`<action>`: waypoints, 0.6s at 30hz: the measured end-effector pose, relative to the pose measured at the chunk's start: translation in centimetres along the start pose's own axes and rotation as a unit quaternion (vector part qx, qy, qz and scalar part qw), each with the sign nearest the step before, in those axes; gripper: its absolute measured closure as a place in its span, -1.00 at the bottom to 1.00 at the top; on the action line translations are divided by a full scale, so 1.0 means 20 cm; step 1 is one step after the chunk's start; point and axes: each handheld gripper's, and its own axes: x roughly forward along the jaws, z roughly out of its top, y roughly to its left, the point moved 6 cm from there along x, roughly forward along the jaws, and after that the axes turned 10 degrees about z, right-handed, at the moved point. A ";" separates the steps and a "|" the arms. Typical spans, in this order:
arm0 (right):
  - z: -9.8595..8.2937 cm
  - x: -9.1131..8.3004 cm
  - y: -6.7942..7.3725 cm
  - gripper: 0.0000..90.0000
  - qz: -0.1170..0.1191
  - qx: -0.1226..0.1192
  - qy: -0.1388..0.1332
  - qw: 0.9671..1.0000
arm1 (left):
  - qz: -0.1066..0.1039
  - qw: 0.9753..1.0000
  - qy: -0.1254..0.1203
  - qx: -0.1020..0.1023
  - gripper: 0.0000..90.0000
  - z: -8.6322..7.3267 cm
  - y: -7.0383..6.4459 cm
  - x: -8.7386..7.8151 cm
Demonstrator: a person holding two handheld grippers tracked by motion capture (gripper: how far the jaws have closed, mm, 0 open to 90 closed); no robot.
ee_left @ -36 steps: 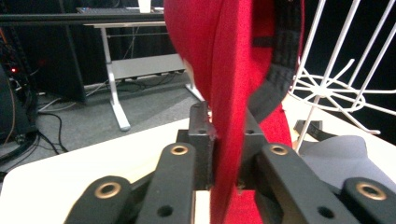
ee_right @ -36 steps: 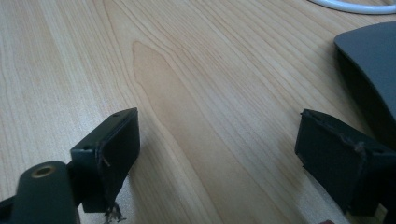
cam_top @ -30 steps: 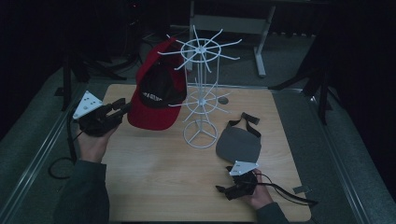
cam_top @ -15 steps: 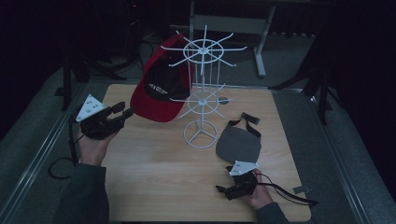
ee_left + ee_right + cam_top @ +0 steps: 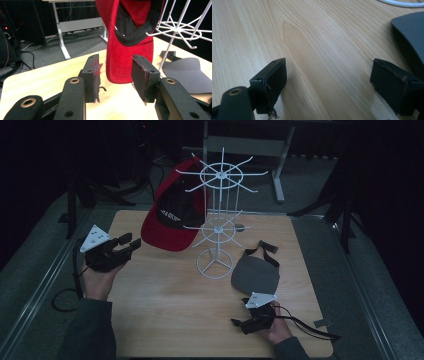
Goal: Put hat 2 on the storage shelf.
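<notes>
Red cap [image 5: 172, 217] hangs on the white rack [image 5: 217, 220], left tool [image 5: 125, 246] gaping just beside it, right tool [image 5: 239, 323] spread wide near the table [image 5: 165, 320] front.

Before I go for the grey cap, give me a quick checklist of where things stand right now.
1. Red cap hanging on the white wire rack: ok, brim down, off the table.
2. Left tongs free of the red cap: ok, jaws open, a gap to the brim.
3. Right tongs open: ok, jaws wide apart, holding nothing.
4. Grey cap reachable: ok, flat on the wooden table, just ahead of the right tongs.
5. Grey cap's strap clear of the rack base: cannot tell.
</notes>
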 end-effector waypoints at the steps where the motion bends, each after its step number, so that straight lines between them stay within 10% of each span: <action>1: 0.00 0.00 0.00 -0.70 0.000 0.000 0.000 1.000 | 0.000 1.000 0.000 0.000 0.30 0.00 0.00 0.00; 12: 0.00 0.00 0.00 -0.62 -0.001 -0.001 0.006 1.000 | -0.007 1.000 0.018 -0.003 0.29 -0.07 0.00 0.01; 18: 0.01 -0.04 -0.01 0.10 -0.012 0.011 0.005 1.000 | -0.009 1.000 0.022 -0.006 0.28 -0.10 0.00 0.03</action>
